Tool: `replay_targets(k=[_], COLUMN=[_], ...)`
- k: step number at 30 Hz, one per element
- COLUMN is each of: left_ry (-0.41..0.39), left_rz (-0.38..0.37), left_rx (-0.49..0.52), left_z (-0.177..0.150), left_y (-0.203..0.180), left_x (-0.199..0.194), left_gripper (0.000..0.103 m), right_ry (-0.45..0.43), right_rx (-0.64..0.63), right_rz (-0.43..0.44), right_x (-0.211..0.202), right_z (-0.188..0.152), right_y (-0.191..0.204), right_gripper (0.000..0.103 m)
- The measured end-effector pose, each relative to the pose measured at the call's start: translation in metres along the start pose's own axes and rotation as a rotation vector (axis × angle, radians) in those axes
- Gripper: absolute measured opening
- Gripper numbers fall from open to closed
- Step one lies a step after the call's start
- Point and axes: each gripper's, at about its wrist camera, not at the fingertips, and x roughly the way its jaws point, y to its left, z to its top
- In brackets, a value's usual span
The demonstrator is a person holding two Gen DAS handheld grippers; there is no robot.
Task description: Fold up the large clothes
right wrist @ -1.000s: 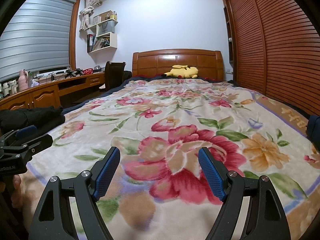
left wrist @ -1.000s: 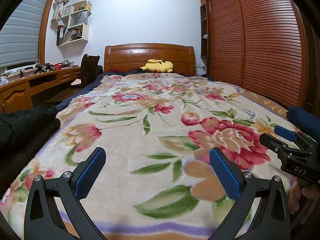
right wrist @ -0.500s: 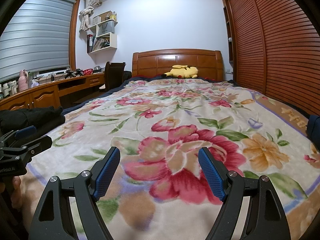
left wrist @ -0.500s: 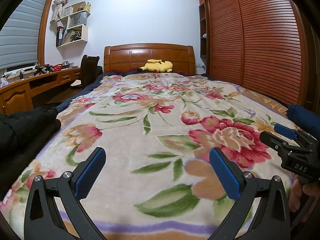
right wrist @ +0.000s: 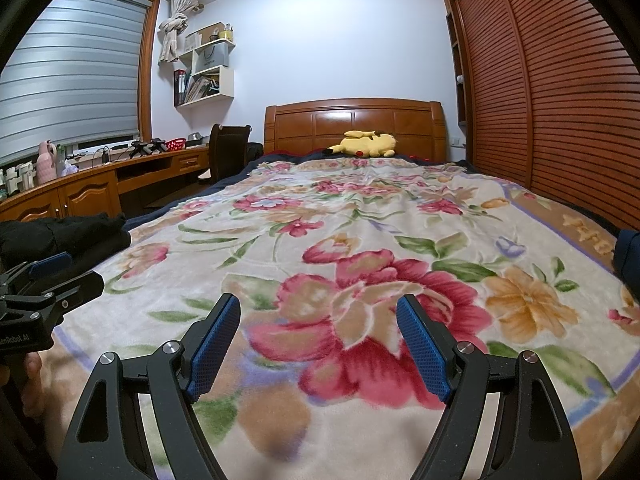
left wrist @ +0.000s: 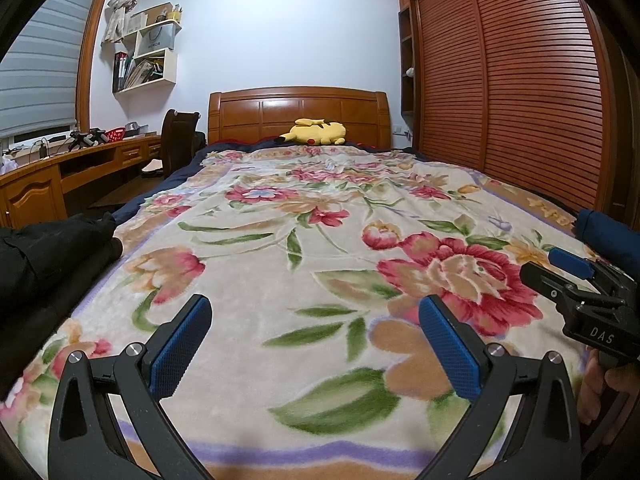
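A black garment (left wrist: 44,248) lies bunched at the bed's left edge; it also shows in the right wrist view (right wrist: 60,232). A dark blue garment (left wrist: 612,236) lies at the right edge, seen too in the right wrist view (right wrist: 628,252). My left gripper (left wrist: 314,318) is open and empty above the floral blanket (left wrist: 300,220). My right gripper (right wrist: 320,314) is open and empty over the blanket (right wrist: 360,220). Each gripper shows from the side in the other's view: the right one (left wrist: 576,280), the left one (right wrist: 48,280).
A yellow plush toy (left wrist: 314,132) lies by the wooden headboard (left wrist: 298,114). A desk (left wrist: 60,172) and chair (left wrist: 178,136) stand left of the bed. A slatted wardrobe (left wrist: 520,92) lines the right wall.
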Motion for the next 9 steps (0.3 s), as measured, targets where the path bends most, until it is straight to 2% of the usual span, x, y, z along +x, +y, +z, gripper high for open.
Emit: replay_targets(k=[9], left_ry=[0.0], left_rz=[0.001], left_rx=[0.001], left_z=[-0.0002], left_y=[-0.0002], left_x=[0.0], left_gripper=[0.103], right_ry=[0.0], right_rx=[0.0], right_rz=[0.0], right_x=[0.0001], right_z=[-0.0001], right_y=[0.0], right_gripper=[0.082])
